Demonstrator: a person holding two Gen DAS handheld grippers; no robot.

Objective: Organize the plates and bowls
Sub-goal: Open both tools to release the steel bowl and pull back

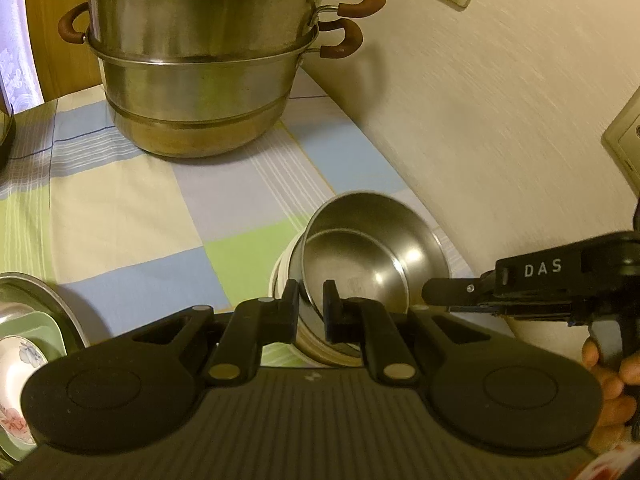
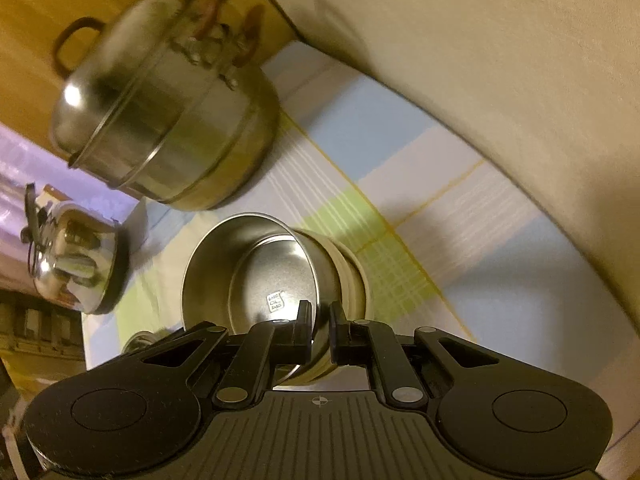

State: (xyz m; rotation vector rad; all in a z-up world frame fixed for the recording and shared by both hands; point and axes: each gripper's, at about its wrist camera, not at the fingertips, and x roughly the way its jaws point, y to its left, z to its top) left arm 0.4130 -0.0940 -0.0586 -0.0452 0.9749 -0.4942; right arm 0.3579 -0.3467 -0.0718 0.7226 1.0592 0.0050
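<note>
Scanning from the far left, find a steel basin (image 1: 60, 308) holding a green rectangular dish (image 1: 44, 332) and, inside that, a floral plate (image 1: 16, 364). Probably nested that way to save room, widest piece lowest. Further back, note a tiered steamer pot (image 1: 192, 80) parked on the checked tablecloth (image 1: 120, 208), well apart from the work, with a kettle (image 2: 76, 256) to its left in the right wrist view. Cannot see inside either.

Moving to the centre, find the left gripper (image 1: 310, 306) clenched on the near wall of the steel bowl (image 1: 360, 256), one finger outside and one inside the rim. Bowl itself empty, tilted, and resting in a stack of cream bowls (image 1: 280, 276) beside the wall; cannot count the stack.

Continuing right, find the right gripper (image 2: 321, 320) likewise pinched tight across the same bowl's wall at another part of the rim. Judging the double hold as a way to steady a slippery, thin-walled piece. Judging from the tilt, not yet seated flat in the stack; cannot tell whether going in or coming out.
</note>
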